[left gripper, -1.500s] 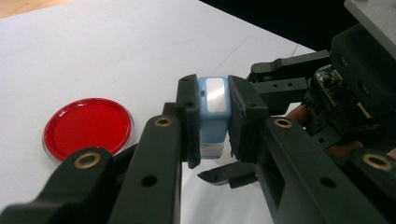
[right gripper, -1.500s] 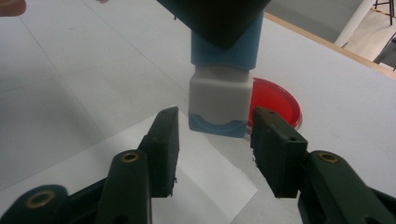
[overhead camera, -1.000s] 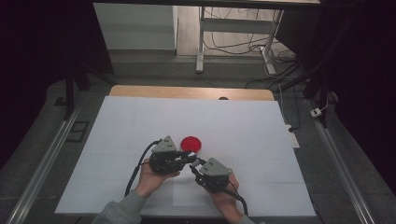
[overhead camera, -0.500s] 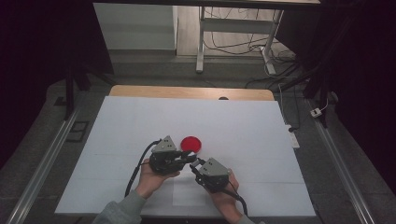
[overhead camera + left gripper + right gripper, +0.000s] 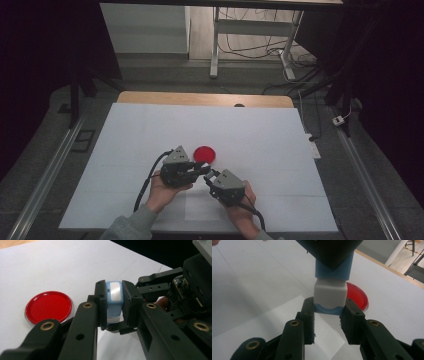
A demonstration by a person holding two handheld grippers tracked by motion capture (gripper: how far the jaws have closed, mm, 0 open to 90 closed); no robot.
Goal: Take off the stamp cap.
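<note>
A: Where is the blue and white object [image 5: 113, 300] located, and how is it held?

B: In the left gripper view it is seen just right of centre, clamped between the jaws of the left gripper [image 5: 113, 302]; in the right gripper view it stands at the upper centre, its blue body under the dark jaws of the other gripper, its white section [image 5: 329, 296] below; the jaws of the right gripper [image 5: 329, 312] are closed on the blue end piece [image 5: 329, 309] under that section. In the high view both grippers meet at lower centre, above the white table cover [image 5: 125, 135].

A: What is judged to be completed?

B: The object is judged to be lifted off the surface and gripped at both ends; the two-handed hold is established.

A: What is judged to remain?

B: The two parts are seen joined; a separation or twist of the end piece is presumably left to be done; which of the two cannot be told. The red dish [image 5: 205, 154] lies empty just above the grippers in the high view, apart from both; a placement into it may be left, though this is only a judgement.
</note>
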